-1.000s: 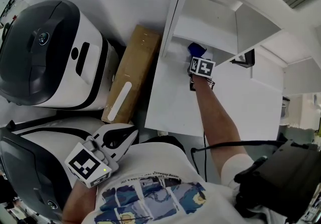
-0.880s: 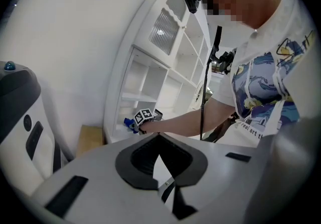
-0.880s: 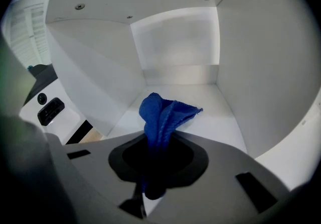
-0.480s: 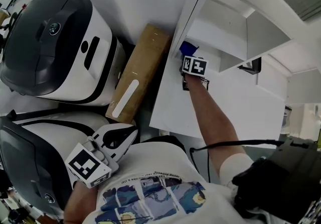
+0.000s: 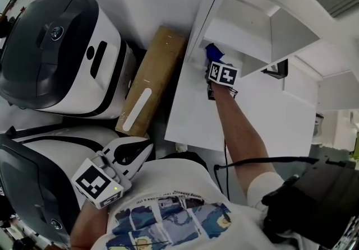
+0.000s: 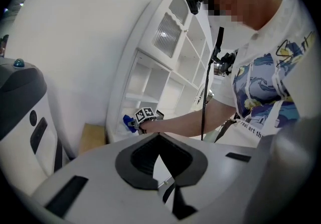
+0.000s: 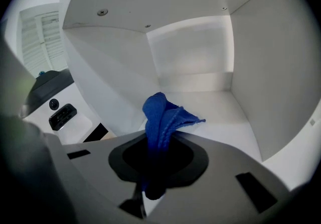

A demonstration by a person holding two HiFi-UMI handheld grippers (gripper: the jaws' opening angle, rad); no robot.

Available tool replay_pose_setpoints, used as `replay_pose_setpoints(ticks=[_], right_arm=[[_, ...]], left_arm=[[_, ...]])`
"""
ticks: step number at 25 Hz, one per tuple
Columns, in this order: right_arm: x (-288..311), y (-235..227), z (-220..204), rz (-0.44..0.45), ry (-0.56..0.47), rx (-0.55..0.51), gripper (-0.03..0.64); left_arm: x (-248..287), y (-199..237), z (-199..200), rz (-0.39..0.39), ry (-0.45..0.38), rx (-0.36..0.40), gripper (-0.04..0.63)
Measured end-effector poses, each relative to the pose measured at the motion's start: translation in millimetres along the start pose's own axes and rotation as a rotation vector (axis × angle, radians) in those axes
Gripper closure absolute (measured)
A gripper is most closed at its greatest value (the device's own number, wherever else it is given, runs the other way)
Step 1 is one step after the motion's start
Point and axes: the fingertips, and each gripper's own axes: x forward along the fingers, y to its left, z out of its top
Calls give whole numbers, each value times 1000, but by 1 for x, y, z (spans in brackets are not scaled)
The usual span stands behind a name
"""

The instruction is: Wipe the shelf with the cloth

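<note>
The right tongs (image 7: 158, 143) are clamping tight on a bunched blue cloth (image 7: 163, 115), which is poking out toward 12 o'clock into a compartment of the white shelf (image 7: 210, 105). In the head view they are sitting at 1 o'clock. The left tongs (image 6: 159, 140), jaws pressed together on nothing, are hanging at 7 o'clock.

Blue cloth (image 7: 161, 117), white shelf (image 7: 200, 100) (tan box (image 5: 150, 87))
</note>
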Motion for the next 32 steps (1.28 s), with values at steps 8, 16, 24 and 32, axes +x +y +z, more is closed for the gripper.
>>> replay_pose_setpoints(ticks=[8,16,24,32], right_arm=[[-41,-73,-7,-129,-11,-21,548],[-50,-125,-34,-236,81,-80,548],[-37,-108,-42,-221,97,-63,548],[-23,-74,-41,-171,110,-73,548]], left_arm=[[26,-18,7,-89,18,36,592],[33,-24,8,-98,39,47,592],[24,-14,7,-63,30,31,592],[18,-7,6,-54,19,19,592]])
